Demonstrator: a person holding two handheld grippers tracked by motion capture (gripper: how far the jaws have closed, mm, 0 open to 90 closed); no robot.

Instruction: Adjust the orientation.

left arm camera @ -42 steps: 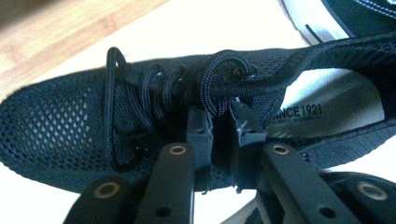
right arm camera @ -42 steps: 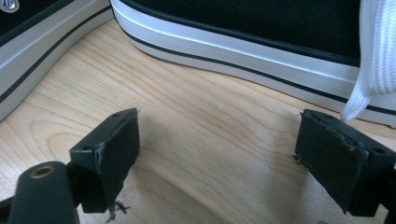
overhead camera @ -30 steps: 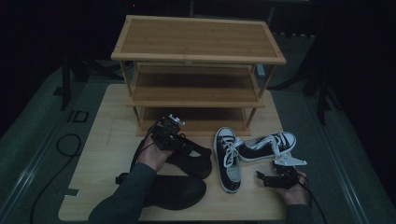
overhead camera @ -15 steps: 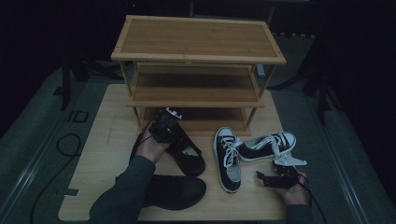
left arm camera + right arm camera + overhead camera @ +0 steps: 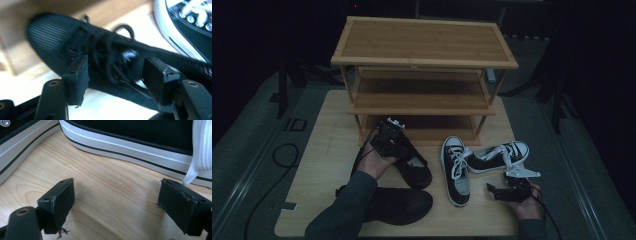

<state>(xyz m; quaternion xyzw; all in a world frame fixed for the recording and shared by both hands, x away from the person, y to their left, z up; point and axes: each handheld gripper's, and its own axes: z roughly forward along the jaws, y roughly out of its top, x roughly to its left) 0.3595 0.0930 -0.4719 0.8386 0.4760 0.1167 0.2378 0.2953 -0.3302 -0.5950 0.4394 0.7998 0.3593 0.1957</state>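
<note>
While the left hand-held gripper (image 5: 398, 136) has just been opening around a black shoe (image 5: 414, 167) before the rack (image 5: 422, 107), the right hand-held gripper (image 5: 495, 192) idles spread; every shelf looks bare, four shoes left on the bench (image 5: 322, 150).

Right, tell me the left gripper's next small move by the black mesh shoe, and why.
Probably back the left gripper up and away from the black mesh shoe. Its jaws have just been opening, the pads stand clear of the laces, and the shoe lies on the table before the shoe rack's bottom shelf.
</note>
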